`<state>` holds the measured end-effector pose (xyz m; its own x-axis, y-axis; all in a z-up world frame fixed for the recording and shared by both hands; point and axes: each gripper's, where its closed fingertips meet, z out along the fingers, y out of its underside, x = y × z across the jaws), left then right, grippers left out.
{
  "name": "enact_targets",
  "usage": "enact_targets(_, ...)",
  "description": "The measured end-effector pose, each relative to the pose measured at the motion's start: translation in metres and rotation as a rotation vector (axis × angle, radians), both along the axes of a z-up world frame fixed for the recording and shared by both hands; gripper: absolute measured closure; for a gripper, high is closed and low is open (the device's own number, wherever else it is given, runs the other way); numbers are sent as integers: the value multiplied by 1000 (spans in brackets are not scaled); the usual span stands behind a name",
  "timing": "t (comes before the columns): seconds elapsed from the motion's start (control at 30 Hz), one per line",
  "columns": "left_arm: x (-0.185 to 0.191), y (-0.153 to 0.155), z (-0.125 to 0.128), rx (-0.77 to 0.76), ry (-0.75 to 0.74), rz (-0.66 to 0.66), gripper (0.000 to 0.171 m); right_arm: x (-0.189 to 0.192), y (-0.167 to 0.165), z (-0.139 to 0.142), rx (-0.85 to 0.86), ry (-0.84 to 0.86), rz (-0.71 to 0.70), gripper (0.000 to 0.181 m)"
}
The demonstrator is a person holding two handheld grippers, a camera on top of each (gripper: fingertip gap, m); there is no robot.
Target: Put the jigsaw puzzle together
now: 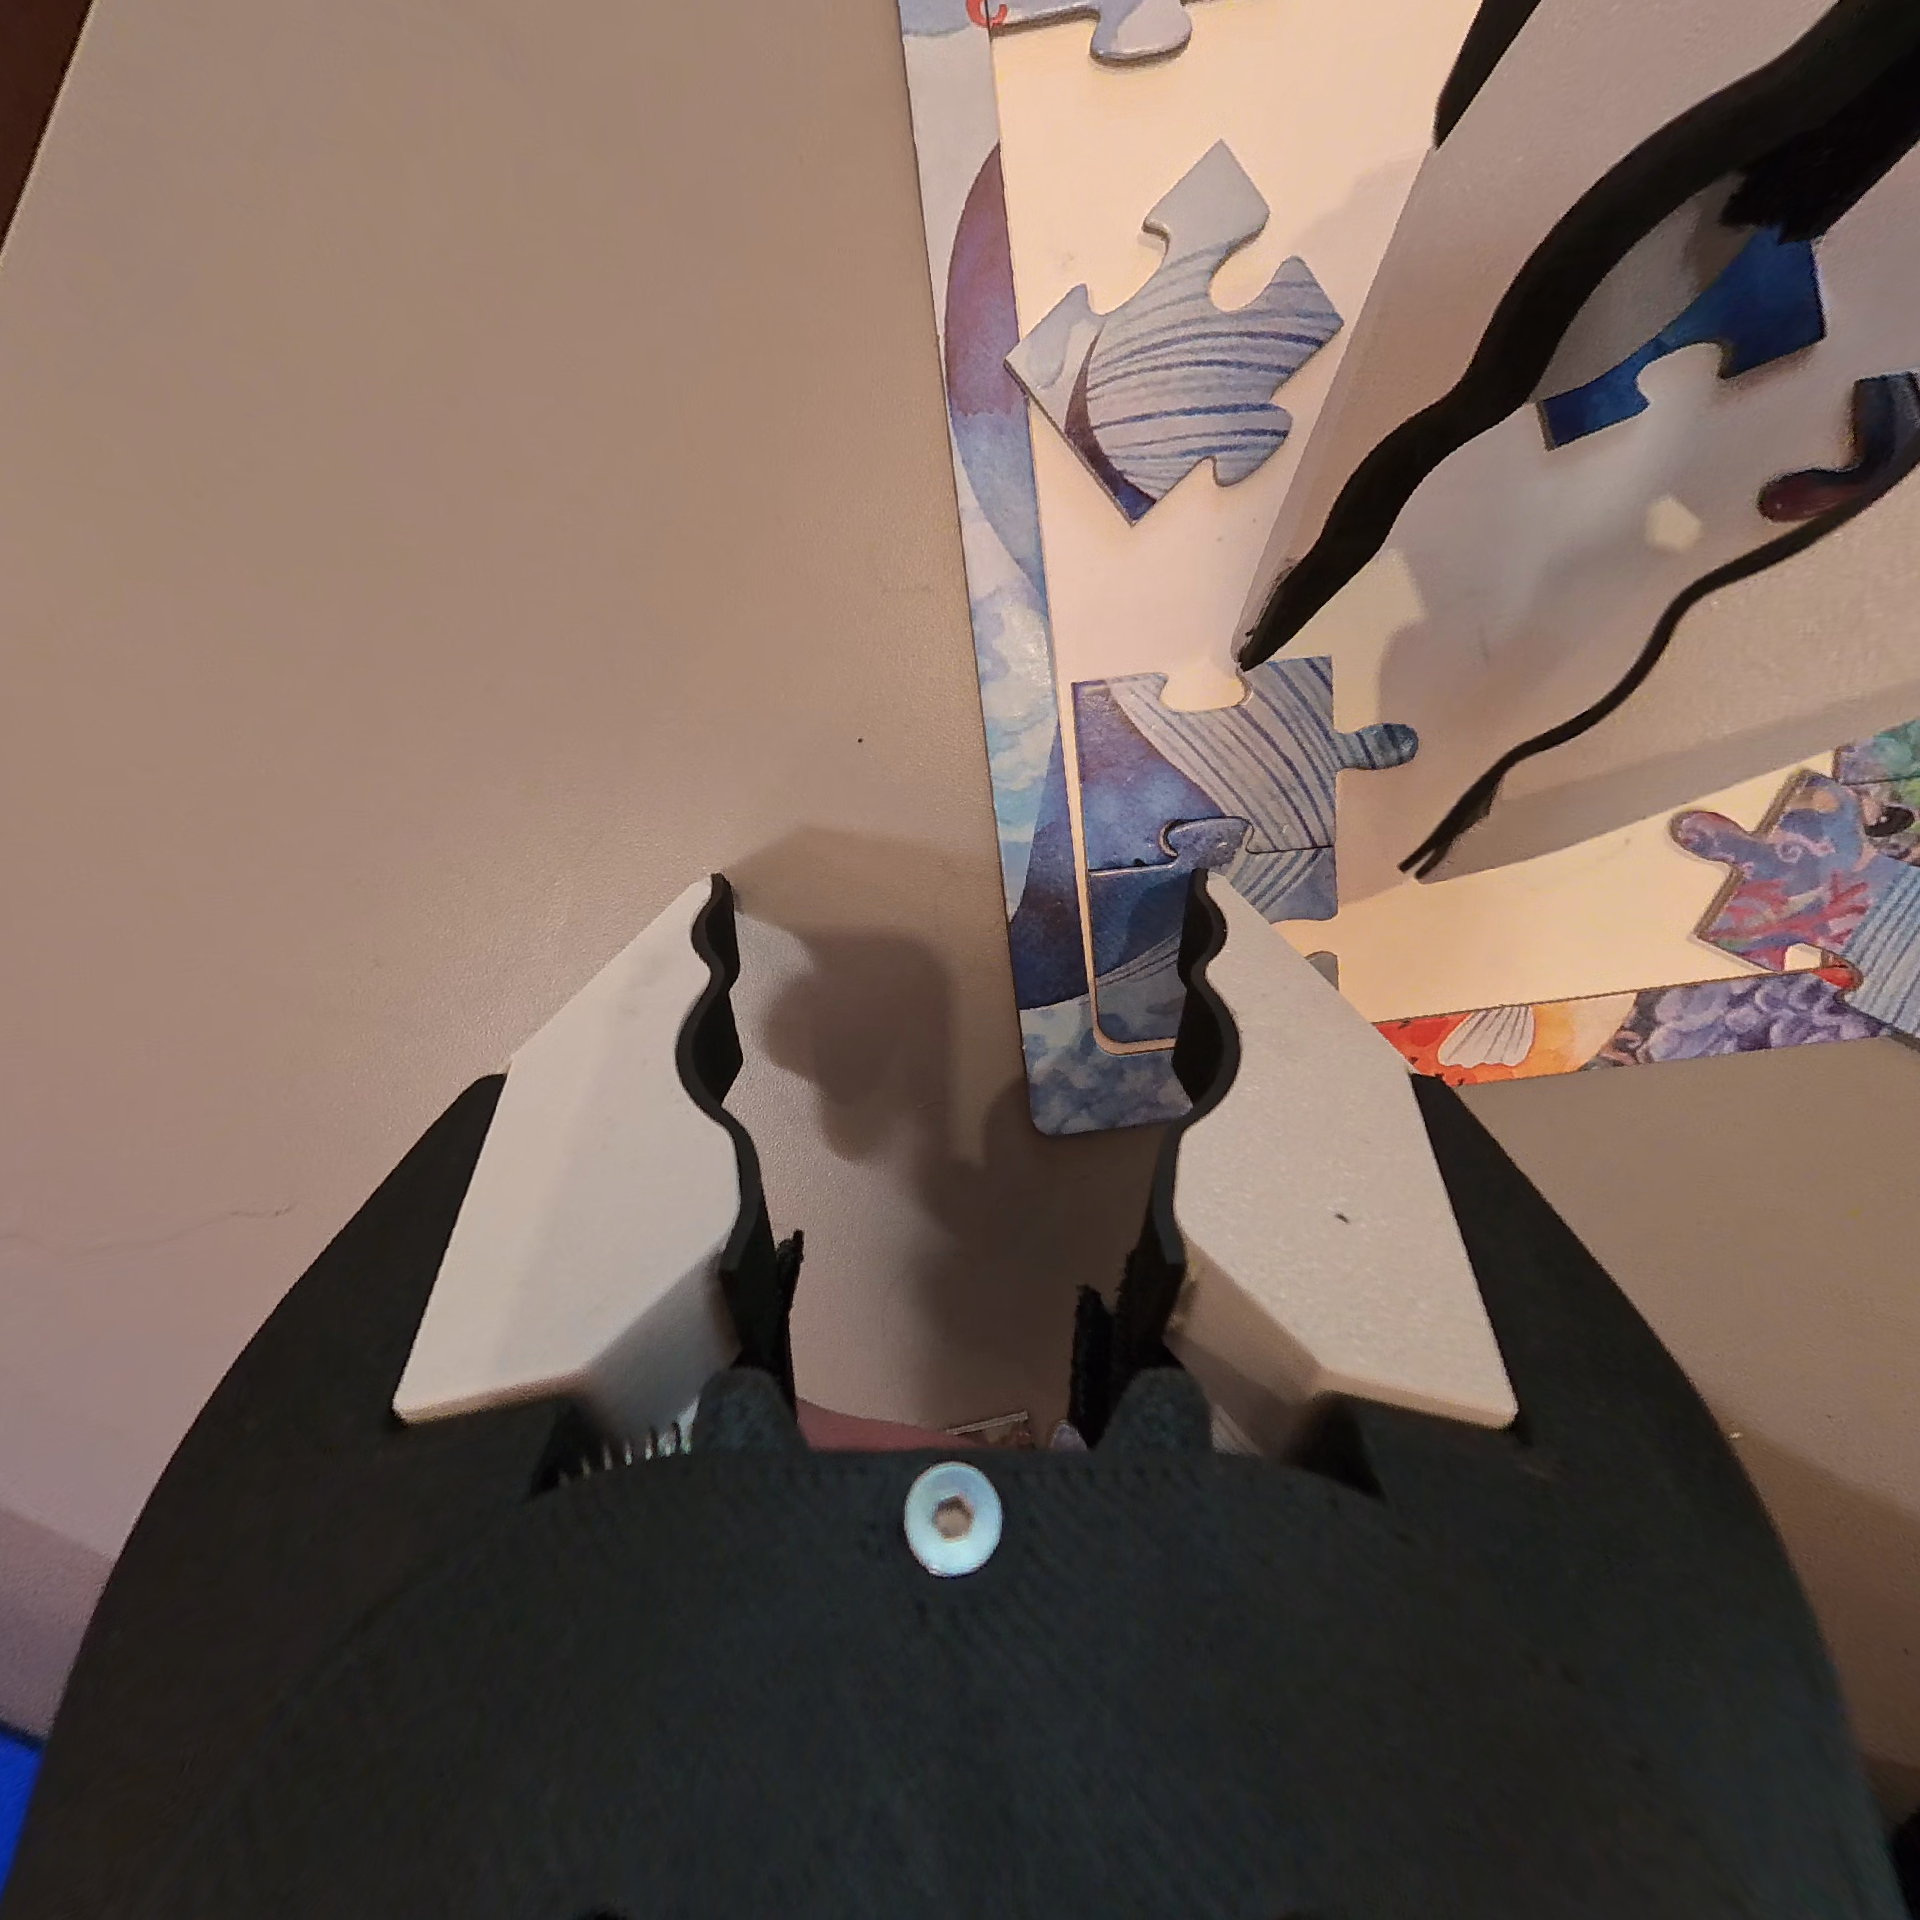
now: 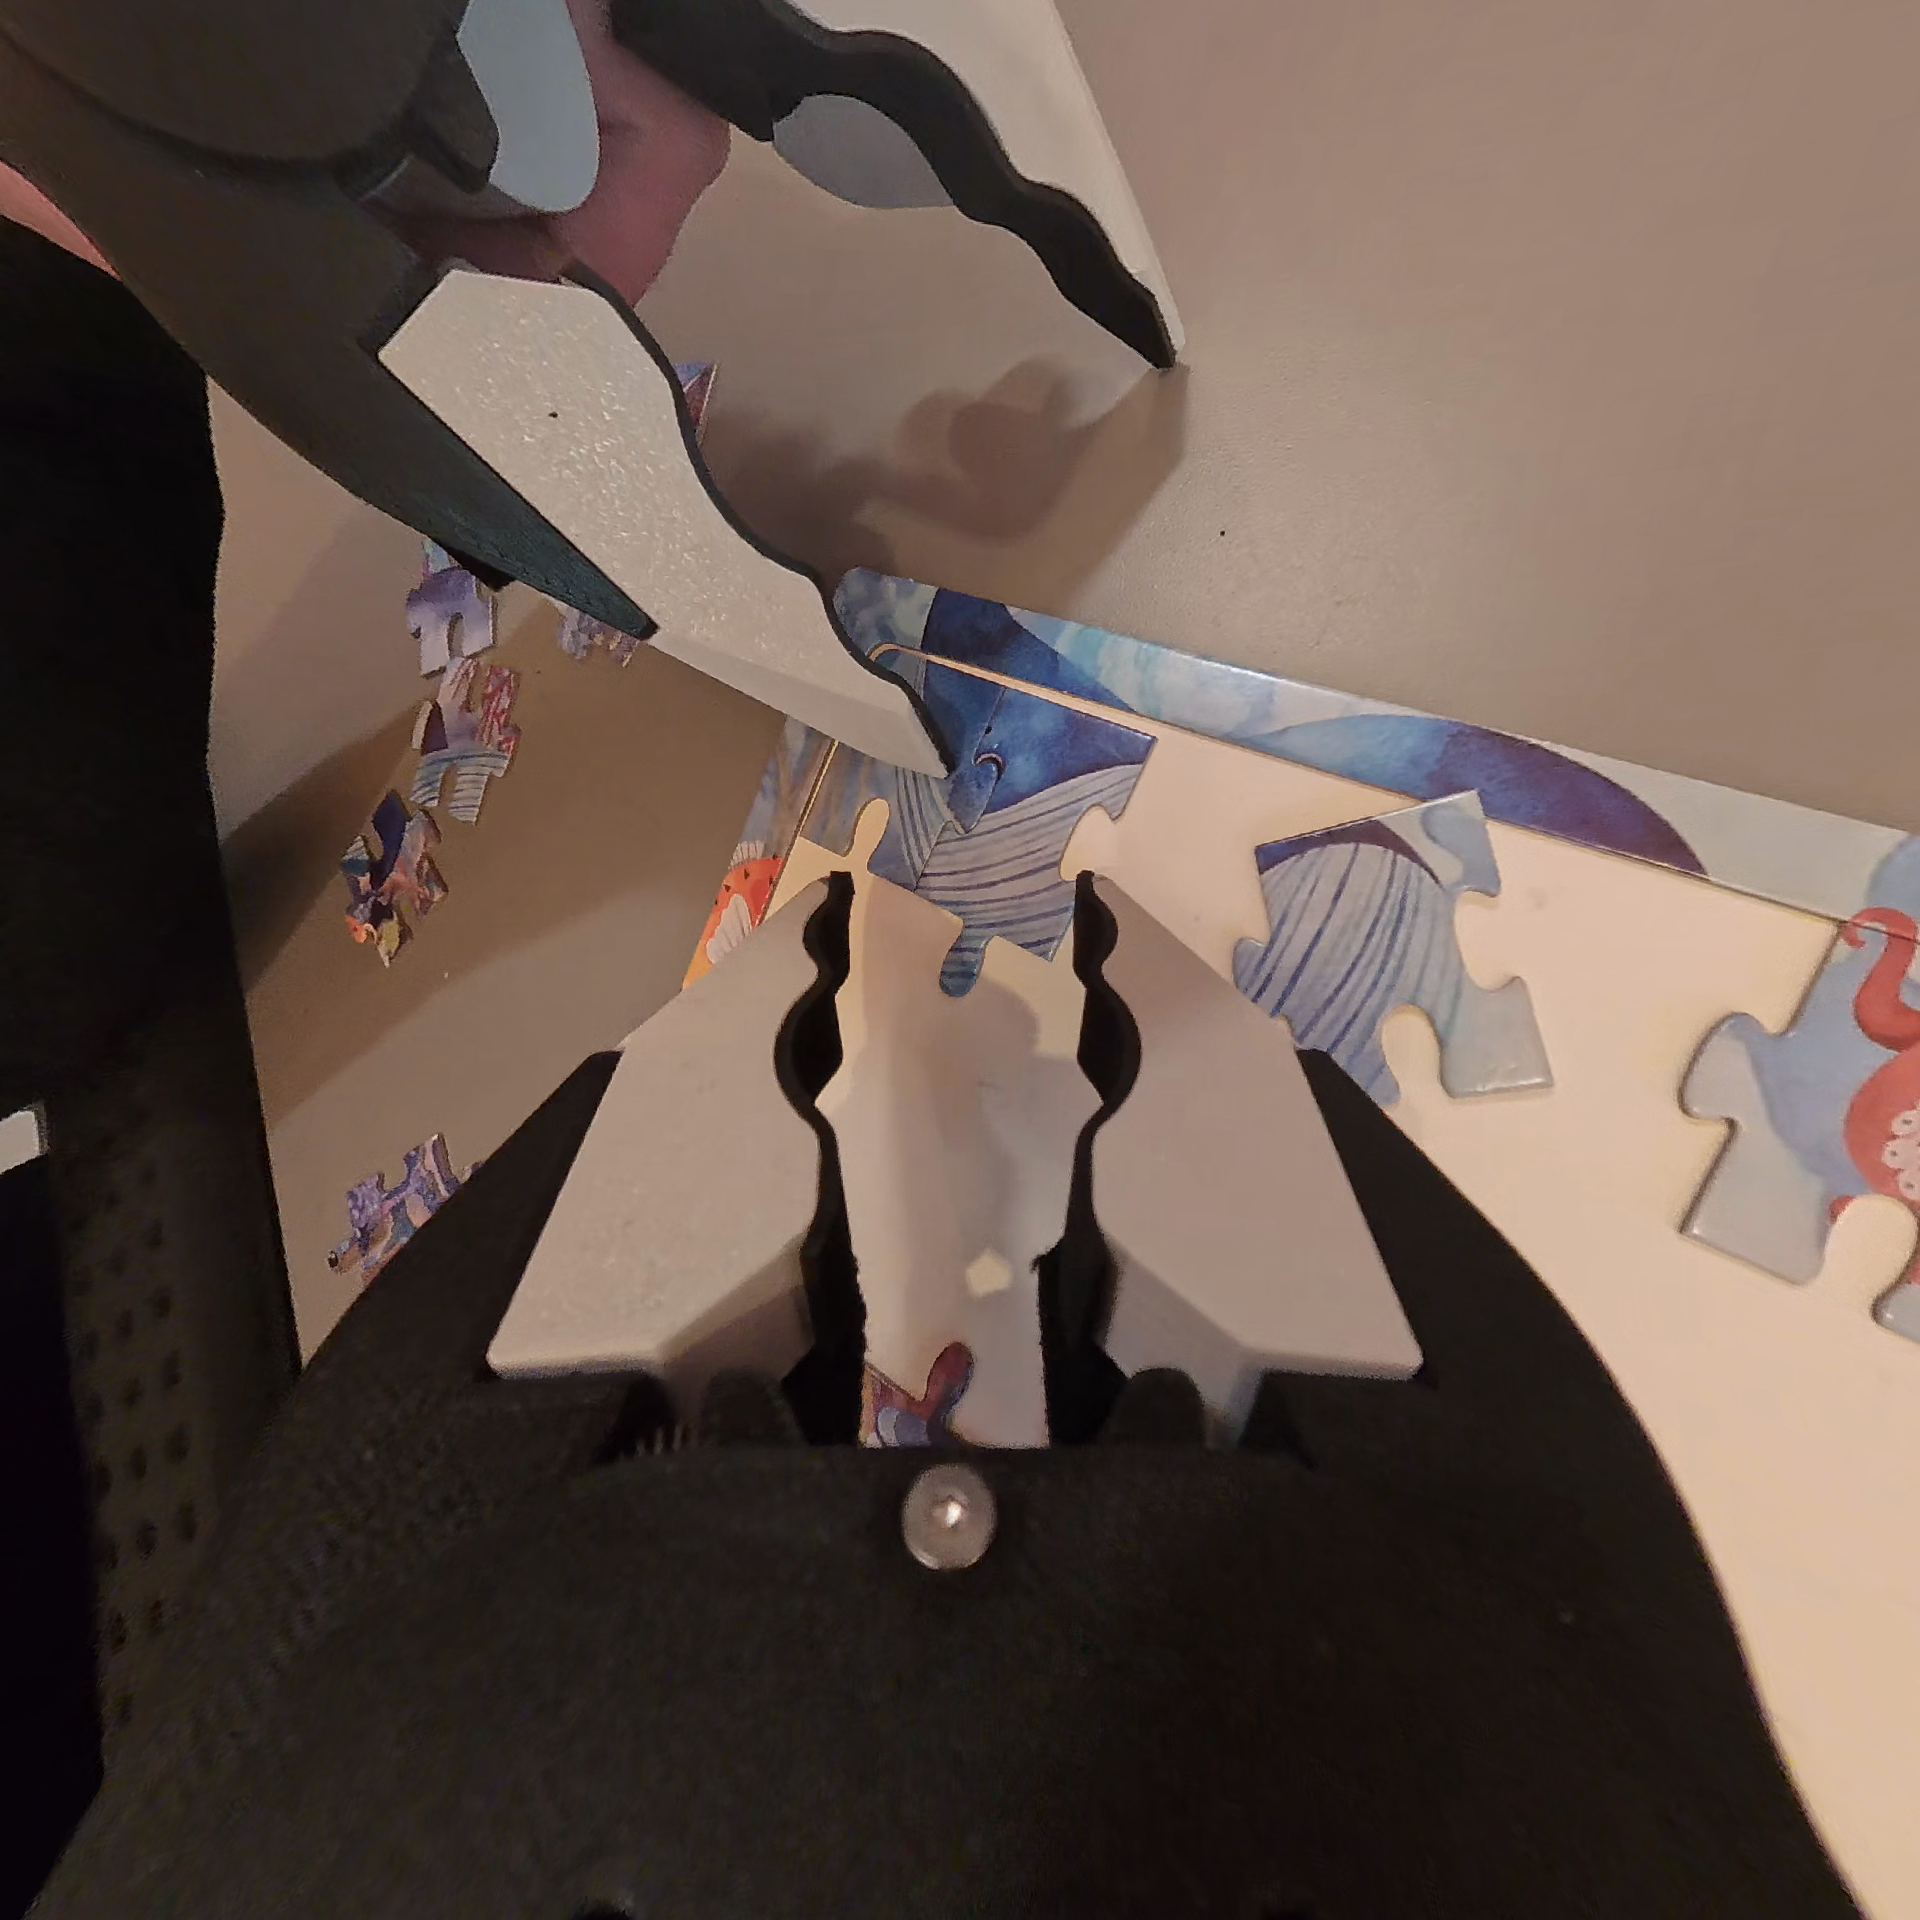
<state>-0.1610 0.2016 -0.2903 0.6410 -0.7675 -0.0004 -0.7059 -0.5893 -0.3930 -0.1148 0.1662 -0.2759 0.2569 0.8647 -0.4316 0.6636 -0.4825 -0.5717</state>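
The puzzle tray (image 1: 1003, 644) has a blue picture frame and a cream floor. Two joined blue whale pieces (image 1: 1195, 769) sit in its near corner and also show in the right wrist view (image 2: 1008, 831). My left gripper (image 1: 961, 883) is open and empty, its right fingertip resting on the corner piece and its left finger over bare table. My right gripper (image 2: 961, 883) is open and empty, with its tips at the edge of the joined pieces. A loose striped whale piece (image 1: 1174, 332) lies on the tray floor, also in the right wrist view (image 2: 1371, 956).
An octopus piece (image 2: 1808, 1122) lies farther along the tray. A dark blue piece (image 1: 1714, 332) and a colourful coral piece (image 1: 1808, 883) lie on the tray. Several loose pieces (image 2: 468, 727) are scattered on the beige table (image 1: 468, 520) beside the tray.
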Motion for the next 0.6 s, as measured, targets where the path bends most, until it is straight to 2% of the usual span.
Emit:
enact_targets(0.4,0,0,0,-5,-11,5,86,-1,0,12,-82,97,-4,139)
enact_targets(0.43,0,0,0,-4,-11,4,86,-1,-1,18,-90,130,1,143)
enact_targets(0.47,0,0,0,-3,-10,4,86,-4,-6,30,-126,199,27,169)
enact_targets(0.5,1,0,0,-2,-10,2,87,-7,-13,40,-183,255,51,173)
enact_targets(0.53,1,0,0,-1,-11,1,87,-8,-15,39,-179,241,61,172)
enact_targets(0.6,1,0,0,-1,-13,3,87,-3,-6,21,-38,116,47,154)
